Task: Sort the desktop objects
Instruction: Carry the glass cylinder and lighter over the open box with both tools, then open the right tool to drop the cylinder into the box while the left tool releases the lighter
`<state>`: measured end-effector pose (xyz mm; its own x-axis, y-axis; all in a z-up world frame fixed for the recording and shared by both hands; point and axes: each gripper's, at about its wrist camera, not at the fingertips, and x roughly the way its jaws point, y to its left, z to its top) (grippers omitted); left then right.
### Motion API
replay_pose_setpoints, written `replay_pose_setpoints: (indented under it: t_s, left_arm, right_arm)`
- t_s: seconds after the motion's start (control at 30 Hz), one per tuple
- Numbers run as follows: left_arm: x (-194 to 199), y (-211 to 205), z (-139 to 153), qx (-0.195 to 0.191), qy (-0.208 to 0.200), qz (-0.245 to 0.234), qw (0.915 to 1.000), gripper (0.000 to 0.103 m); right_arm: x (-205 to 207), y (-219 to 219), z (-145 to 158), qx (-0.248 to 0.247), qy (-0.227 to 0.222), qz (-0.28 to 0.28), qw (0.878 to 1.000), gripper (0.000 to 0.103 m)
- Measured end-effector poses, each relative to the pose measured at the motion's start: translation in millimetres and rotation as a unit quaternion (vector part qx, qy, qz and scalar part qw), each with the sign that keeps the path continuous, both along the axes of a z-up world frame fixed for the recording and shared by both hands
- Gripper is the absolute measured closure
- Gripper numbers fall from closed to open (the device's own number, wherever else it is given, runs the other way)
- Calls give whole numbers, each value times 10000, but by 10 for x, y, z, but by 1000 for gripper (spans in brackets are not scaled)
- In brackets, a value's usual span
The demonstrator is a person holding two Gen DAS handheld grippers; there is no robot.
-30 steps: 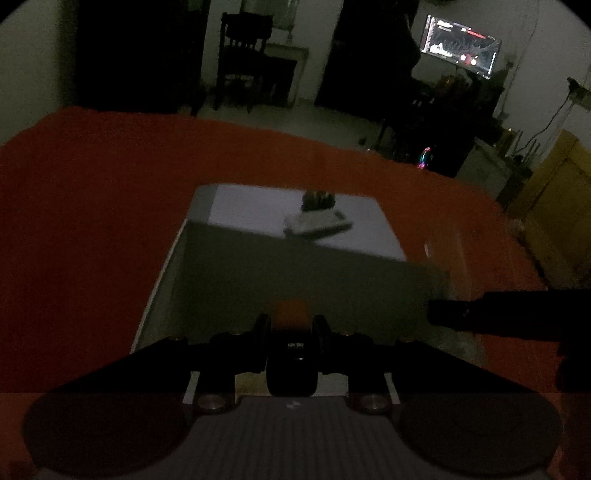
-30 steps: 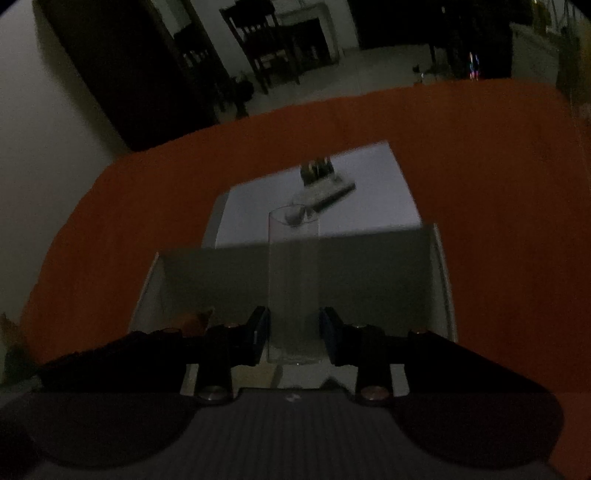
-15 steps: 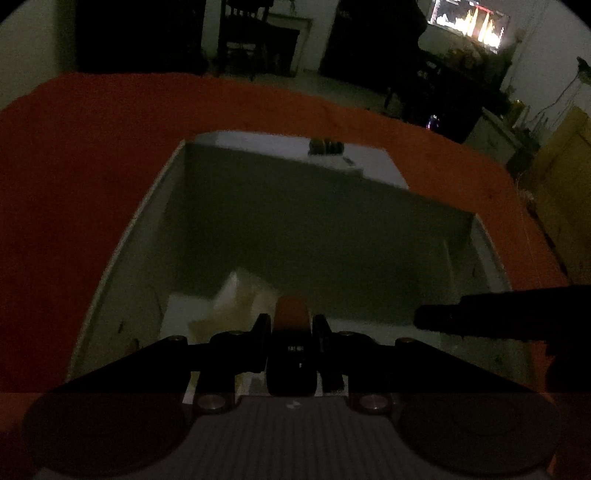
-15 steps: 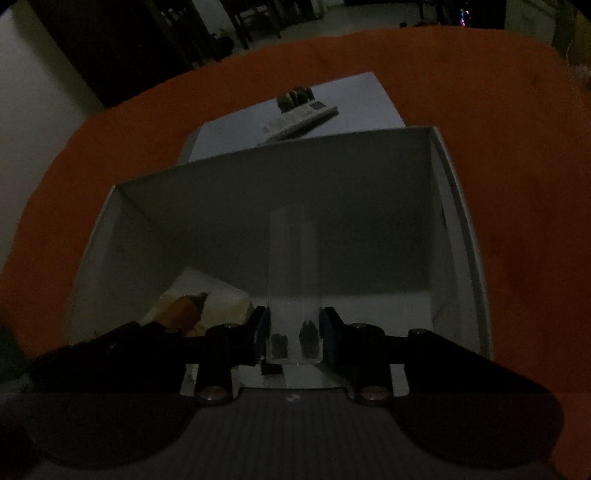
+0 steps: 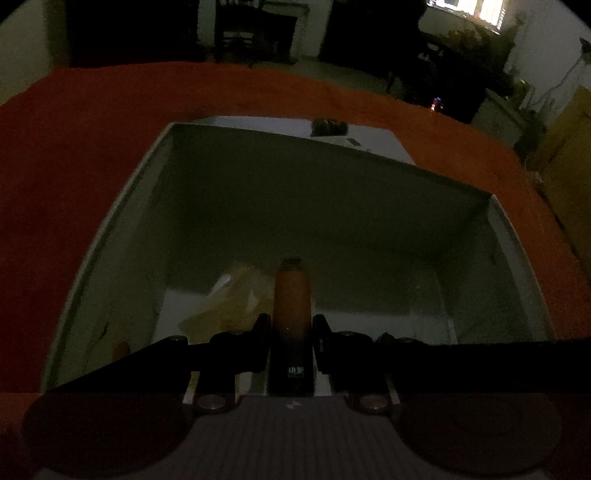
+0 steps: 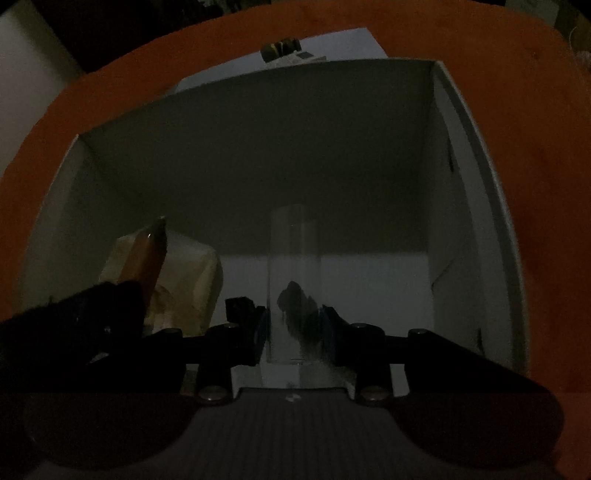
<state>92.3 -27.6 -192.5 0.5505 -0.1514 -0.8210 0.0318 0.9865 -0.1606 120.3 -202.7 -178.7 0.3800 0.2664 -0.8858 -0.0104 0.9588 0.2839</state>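
The scene is dim. My left gripper (image 5: 291, 325) is shut on a slim orange tube with a dark lower end (image 5: 291, 295), held inside an open white box (image 5: 122, 206). My right gripper (image 6: 295, 325) is shut on a clear upright cylinder (image 6: 293, 258), also inside the white box (image 6: 476, 155). In the right wrist view the orange tube (image 6: 149, 254) and the left gripper's dark body appear at the lower left. A crumpled pale yellowish packet (image 5: 229, 299) lies on the box floor by the left wall, also seen as the packet (image 6: 192, 273) in the right wrist view.
The box stands on an orange-red tablecloth (image 5: 74, 147). Behind the box lies a white sheet (image 6: 332, 44) with a small dark object (image 6: 280, 48) and a flat white item on it. Dark furniture and a lit screen (image 5: 469, 7) fill the room beyond.
Both grippers have sunk from above the box rim down into the box, still holding their objects. The box walls now fill both views.
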Motion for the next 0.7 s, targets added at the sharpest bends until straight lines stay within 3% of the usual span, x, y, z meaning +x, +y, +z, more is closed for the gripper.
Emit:
replay_pose_setpoints:
  t_s: [0.17,0.43,0.7]
  left_arm:
    - [62,-50,-103,-214,179,53,9996,83]
    - [53,-126,-307,44,432,44,9990,83]
    - [29,-188,-298,266,378,-17,9989,81]
  right_arm:
    - [125,9,-75,-43,236,-76,9997,68]
    - [121,63,-168,-273,415,-42,9988,68]
    - [94,26,-142,-287,414,-13,9987,68]
